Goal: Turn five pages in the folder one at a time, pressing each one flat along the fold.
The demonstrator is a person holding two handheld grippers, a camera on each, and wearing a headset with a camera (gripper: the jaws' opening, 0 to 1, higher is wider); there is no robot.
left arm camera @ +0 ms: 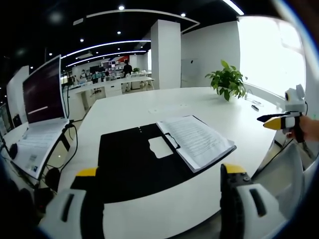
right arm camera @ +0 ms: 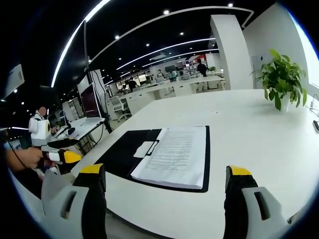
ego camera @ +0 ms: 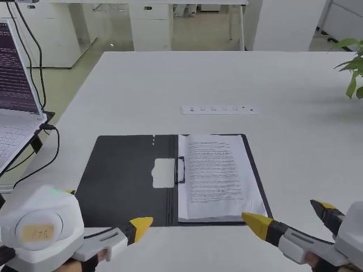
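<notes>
A black folder [ego camera: 122, 178] lies open on the white table, its stack of printed pages [ego camera: 215, 175] resting flat on the right half beside a metal clip [ego camera: 181, 169]. The same folder [left arm camera: 129, 159] and pages [left arm camera: 197, 139] show in the left gripper view; the folder [right arm camera: 124, 149] and pages [right arm camera: 174, 155] show in the right gripper view. My left gripper [ego camera: 105, 218] hovers open at the folder's near left corner. My right gripper [ego camera: 289, 212] is open just off the near right corner of the pages. Neither holds anything.
An open laptop [ego camera: 14, 107] with cables stands at the left table edge. A white power strip [ego camera: 220, 109] lies beyond the folder. A potted plant [ego camera: 353, 68] stands at the far right. Bare white table [ego camera: 295, 147] surrounds the folder.
</notes>
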